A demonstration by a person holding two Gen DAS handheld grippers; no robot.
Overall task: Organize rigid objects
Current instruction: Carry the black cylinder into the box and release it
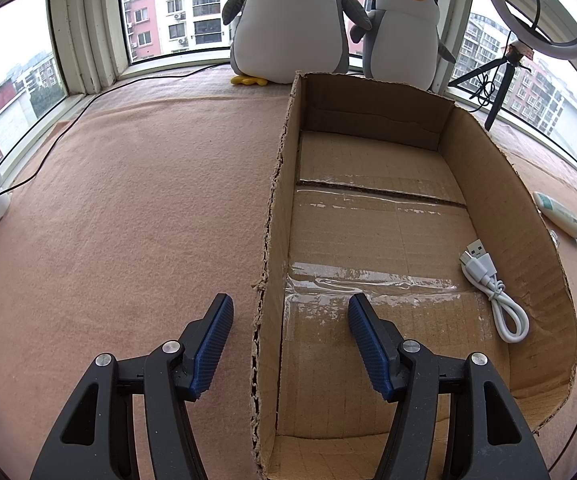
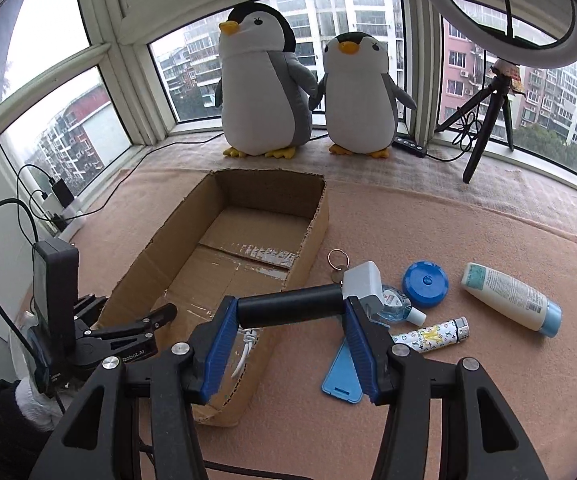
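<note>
Box (image 1: pixel 488 168) holds white cable (image 1: pixel 492 292).

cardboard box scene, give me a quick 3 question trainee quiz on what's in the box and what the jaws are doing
1. True or false: the cardboard box already holds a white USB cable.
2. Multiple choice: the right gripper is shut on
A. a blue round lid
B. a black cylinder
C. a lotion bottle
3. Fill in: the left gripper is ____, with one of its jaws on each side of the box's left wall.

Key: 1 true. 2 B, the black cylinder is clamped end to end; the blue round lid and lotion bottle lie on the pink blanket. 3 open.
</note>
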